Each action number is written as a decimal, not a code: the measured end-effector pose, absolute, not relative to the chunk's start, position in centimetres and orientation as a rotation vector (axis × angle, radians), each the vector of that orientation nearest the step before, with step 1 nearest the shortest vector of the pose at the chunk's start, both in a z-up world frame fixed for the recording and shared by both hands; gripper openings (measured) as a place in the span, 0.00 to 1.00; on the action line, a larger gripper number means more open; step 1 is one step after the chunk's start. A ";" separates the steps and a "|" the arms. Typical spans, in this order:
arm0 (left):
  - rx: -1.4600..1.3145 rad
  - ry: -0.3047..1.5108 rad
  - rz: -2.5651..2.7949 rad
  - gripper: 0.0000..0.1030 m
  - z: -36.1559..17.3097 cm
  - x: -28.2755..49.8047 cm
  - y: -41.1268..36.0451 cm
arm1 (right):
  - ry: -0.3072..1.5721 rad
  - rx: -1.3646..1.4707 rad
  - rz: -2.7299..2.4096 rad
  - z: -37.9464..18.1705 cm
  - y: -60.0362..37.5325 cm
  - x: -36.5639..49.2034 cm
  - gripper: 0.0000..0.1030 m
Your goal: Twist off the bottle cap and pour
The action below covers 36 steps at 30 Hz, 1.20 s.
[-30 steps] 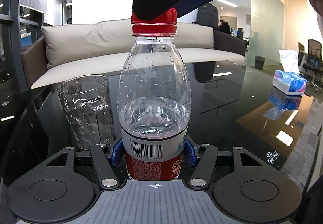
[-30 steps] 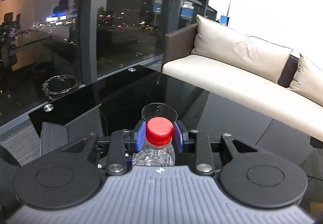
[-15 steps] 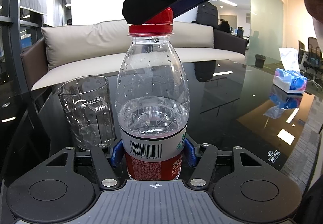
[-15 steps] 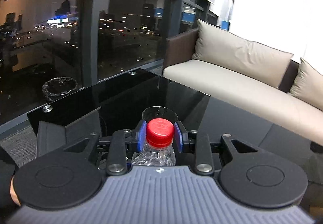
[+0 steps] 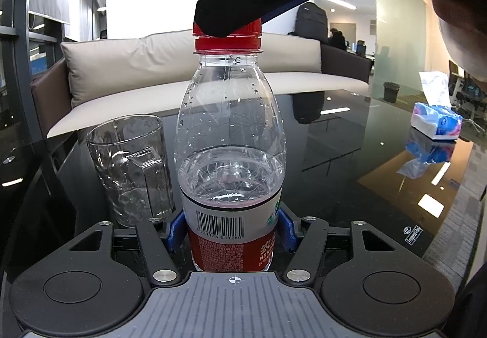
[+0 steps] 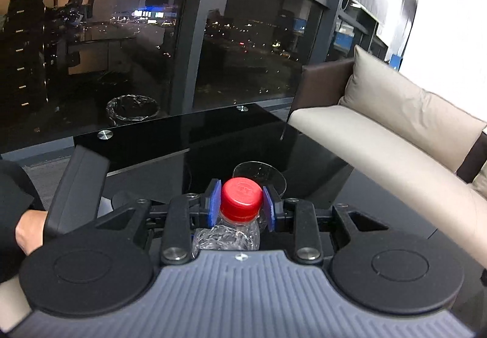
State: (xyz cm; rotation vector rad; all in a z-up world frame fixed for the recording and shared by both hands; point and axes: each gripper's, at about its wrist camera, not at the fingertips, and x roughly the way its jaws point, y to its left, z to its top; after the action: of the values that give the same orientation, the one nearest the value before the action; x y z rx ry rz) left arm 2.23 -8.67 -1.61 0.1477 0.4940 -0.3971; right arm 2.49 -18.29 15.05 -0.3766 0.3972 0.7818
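A clear plastic bottle (image 5: 230, 137), part full of water, with a red and white label, stands upright on the black glass table (image 5: 350, 161). My left gripper (image 5: 230, 231) is shut on its lower body. Its red cap (image 5: 227, 38) sits on the neck. My right gripper (image 6: 242, 205) is shut on the red cap (image 6: 241, 198) from above, and its finger (image 5: 243, 15) crosses over the cap in the left wrist view. A clear glass mug (image 5: 131, 173) stands empty just left of the bottle; its rim (image 6: 258, 172) shows beyond the cap.
A beige sofa (image 5: 182, 79) runs behind the table. A tissue pack (image 5: 436, 121) lies at the table's far right. Dark windows and a waste bin (image 6: 132, 109) lie beyond the table's far edge. A hand (image 6: 29, 228) holds the left gripper's handle.
The right gripper has turned on the cap, swinging its view left toward the windows. The cap now sits slightly raised above its ring. The bottle and mug stay in place.
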 end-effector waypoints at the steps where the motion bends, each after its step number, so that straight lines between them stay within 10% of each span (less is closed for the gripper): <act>1: 0.146 0.495 -0.397 0.54 -1.6 2.2 -8.6 | 0.408 -0.357 0.760 15.1 -18.1 2.4 0.32; 36: 0.155 0.489 -0.397 0.54 -1.6 2.3 -8.5 | 0.382 -0.342 0.727 15.1 -17.6 3.1 0.31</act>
State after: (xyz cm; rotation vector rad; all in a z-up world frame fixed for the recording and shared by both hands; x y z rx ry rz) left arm 2.28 -8.54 -1.56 0.1553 0.4885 -0.3967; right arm 3.13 -17.60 15.05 -0.3424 0.3817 0.7266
